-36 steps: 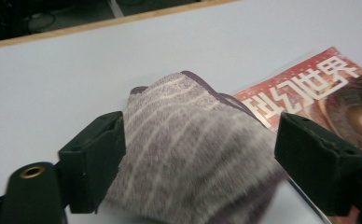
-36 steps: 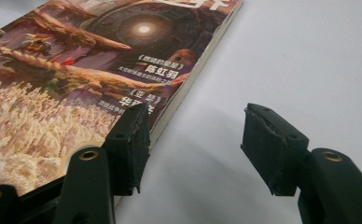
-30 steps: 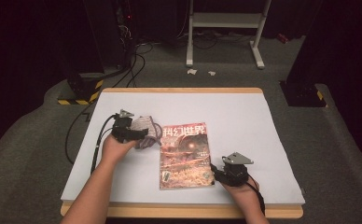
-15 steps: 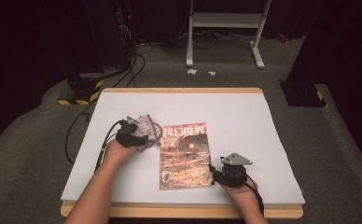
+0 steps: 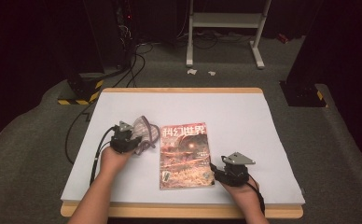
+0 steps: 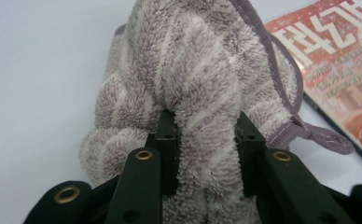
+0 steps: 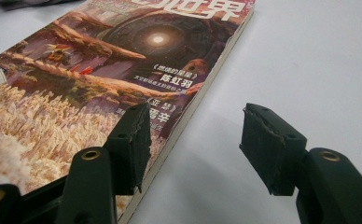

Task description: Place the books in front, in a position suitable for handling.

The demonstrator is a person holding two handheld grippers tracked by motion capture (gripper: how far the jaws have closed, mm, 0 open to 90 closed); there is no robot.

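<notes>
Up close, left tool (image 6: pixel 202 140) pinches towel (image 6: pixel 193 70); right tool (image 7: pixel 193 144) open by mag (image 7: pixel 100 84).

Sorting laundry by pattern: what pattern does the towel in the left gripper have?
The towel has mauve-grey and cream stripes, clearest in the left gripper view.

Black jaws with brass-ringed screw holes

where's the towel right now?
In the high view the striped towel lies bunched on the table's left half, just left of the magazine's top corner, pinched in the left gripper.
</notes>
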